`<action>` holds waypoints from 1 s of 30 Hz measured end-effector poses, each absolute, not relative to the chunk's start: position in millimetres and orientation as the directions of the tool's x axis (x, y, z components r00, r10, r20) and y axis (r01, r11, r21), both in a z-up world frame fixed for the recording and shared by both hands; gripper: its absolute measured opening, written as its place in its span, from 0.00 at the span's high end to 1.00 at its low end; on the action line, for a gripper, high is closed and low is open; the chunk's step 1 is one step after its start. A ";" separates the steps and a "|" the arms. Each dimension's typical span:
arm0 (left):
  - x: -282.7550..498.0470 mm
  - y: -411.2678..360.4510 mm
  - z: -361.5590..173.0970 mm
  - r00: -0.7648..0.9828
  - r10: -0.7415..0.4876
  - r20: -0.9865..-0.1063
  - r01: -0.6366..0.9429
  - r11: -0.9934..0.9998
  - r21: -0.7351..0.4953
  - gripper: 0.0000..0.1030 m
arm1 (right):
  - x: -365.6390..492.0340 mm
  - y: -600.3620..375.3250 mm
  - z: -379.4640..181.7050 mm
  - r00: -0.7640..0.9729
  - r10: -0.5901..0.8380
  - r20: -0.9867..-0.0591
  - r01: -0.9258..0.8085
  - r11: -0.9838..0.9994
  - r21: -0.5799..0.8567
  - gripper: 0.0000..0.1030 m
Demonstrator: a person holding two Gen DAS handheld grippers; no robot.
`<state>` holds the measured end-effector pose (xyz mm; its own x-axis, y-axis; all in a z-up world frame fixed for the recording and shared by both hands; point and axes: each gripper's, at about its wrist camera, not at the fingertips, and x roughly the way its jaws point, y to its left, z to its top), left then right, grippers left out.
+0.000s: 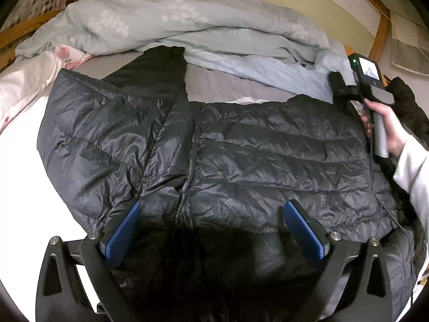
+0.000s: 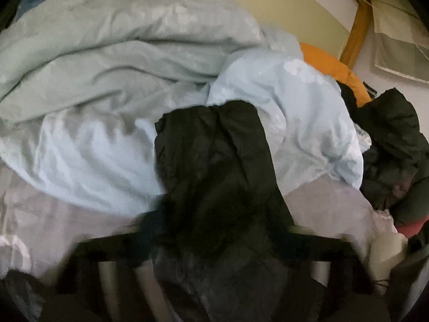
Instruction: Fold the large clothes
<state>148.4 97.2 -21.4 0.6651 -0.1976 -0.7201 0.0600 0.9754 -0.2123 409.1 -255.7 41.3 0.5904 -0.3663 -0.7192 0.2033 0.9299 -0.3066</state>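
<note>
A black quilted puffer jacket [image 1: 241,155] lies spread on the bed, one sleeve [image 1: 158,72] reaching toward the far side. My left gripper [image 1: 211,214] is open, its blue pads [image 1: 126,230] wide apart just above the jacket's near edge, holding nothing. My right gripper [image 1: 346,86] shows at the jacket's right edge, held in a hand. In the blurred right wrist view, a black sleeve or flap of the jacket [image 2: 214,161] runs up from between the fingers; the gripper [image 2: 214,244] looks shut on it, the fingertips hidden by fabric.
A pale green duvet [image 1: 187,24] is bunched along the far side of the bed. A grey sheet [image 1: 228,86] lies under the jacket. Dark clothes [image 2: 388,145] and an orange item [image 2: 329,64] sit at the right. A wooden frame [image 1: 380,29] borders the bed.
</note>
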 end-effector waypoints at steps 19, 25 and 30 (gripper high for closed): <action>64.8 127.7 82.2 0.875 -0.206 -0.437 0.128 0.971 -0.202 0.01 | 121.0 -179.6 275.7 0.852 0.054 -0.520 -0.154 0.976 -0.152 0.97; 40.9 135.7 109.2 0.934 -0.183 -0.307 0.155 0.981 -0.114 0.01 | 101.6 -105.0 251.5 0.791 0.215 -0.573 -0.323 0.942 -0.092 0.97; 51.7 150.5 102.9 0.923 -0.209 -0.323 0.161 0.972 -0.170 0.01 | 111.0 -44.4 188.3 0.694 0.281 -0.663 -0.425 0.903 -0.062 0.97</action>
<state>51.7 150.5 102.9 0.9231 -0.2094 -0.3225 0.1611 0.9722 -0.1701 111.0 -44.4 188.3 0.6943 0.2812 -0.6625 -0.4248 0.9032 -0.0619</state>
